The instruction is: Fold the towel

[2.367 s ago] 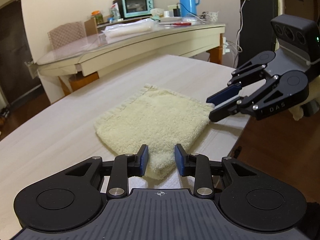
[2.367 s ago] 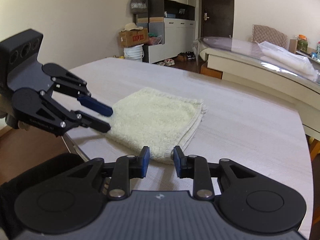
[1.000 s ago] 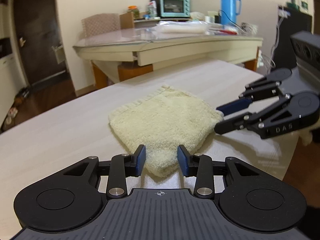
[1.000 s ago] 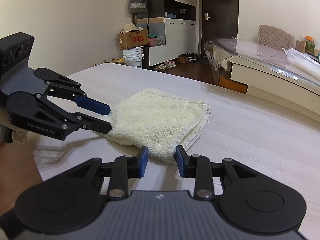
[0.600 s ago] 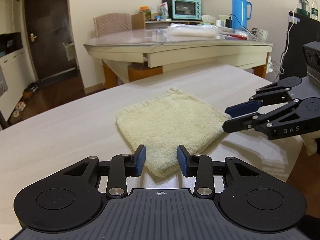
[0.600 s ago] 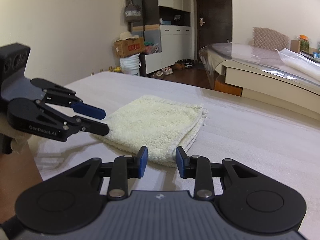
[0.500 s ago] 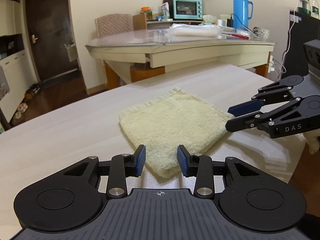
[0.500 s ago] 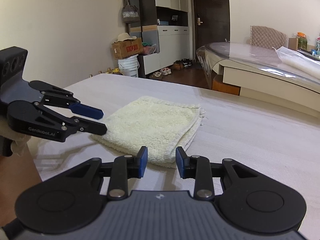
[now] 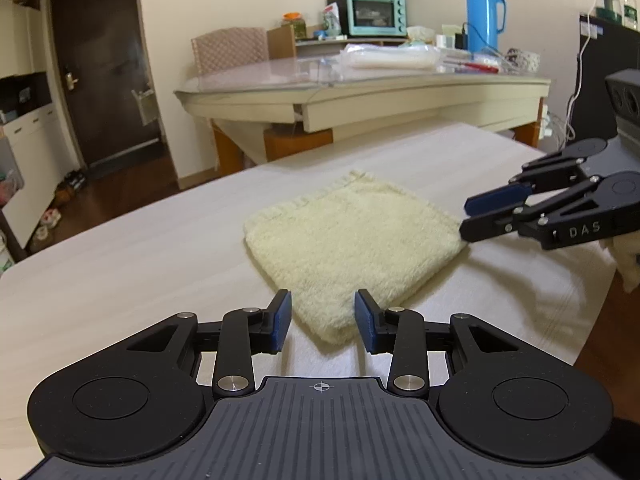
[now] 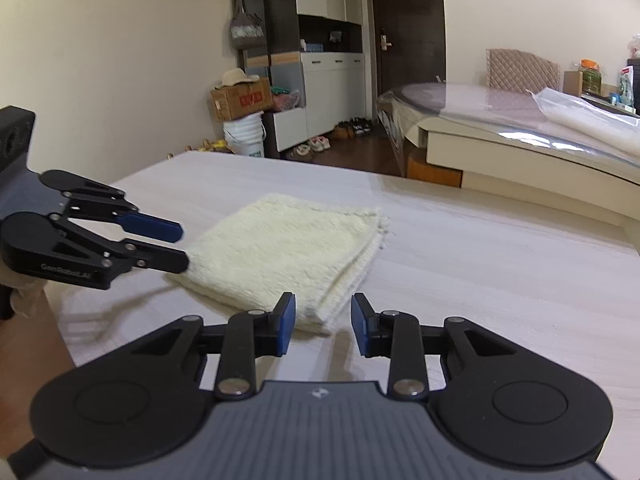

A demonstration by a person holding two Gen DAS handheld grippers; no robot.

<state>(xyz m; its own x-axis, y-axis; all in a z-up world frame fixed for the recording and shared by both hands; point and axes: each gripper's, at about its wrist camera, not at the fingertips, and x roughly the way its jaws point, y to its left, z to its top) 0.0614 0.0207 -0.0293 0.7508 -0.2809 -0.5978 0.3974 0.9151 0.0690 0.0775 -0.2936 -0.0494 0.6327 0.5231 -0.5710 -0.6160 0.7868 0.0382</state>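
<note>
A cream towel (image 9: 352, 248), folded into a thick square, lies flat on the pale wooden table (image 9: 120, 272). My left gripper (image 9: 322, 320) is open, and the towel's near corner lies just ahead of its blue pads without being pinched. In that view my right gripper (image 9: 466, 218) reaches in from the right, its tips at the towel's right corner. From the right wrist, the towel (image 10: 288, 252) shows its stacked layered edges toward me. My right gripper (image 10: 323, 320) is open with the towel's near corner beside its left pad. My left gripper (image 10: 182, 246) comes in from the left, its tips at the towel's left corner.
The table's edge (image 9: 580, 320) drops off close behind the right gripper. A glass-topped table (image 9: 360, 80) beyond carries a toaster oven (image 9: 372, 14), a blue thermos (image 9: 482, 14) and a plastic bag. White cabinets (image 10: 332, 96), a cardboard box (image 10: 240, 100) and a bucket stand by the far wall.
Both wrist views have swung a little to the side. The towel lies where it was, and both pairs of jaws keep the same gap at its corners.
</note>
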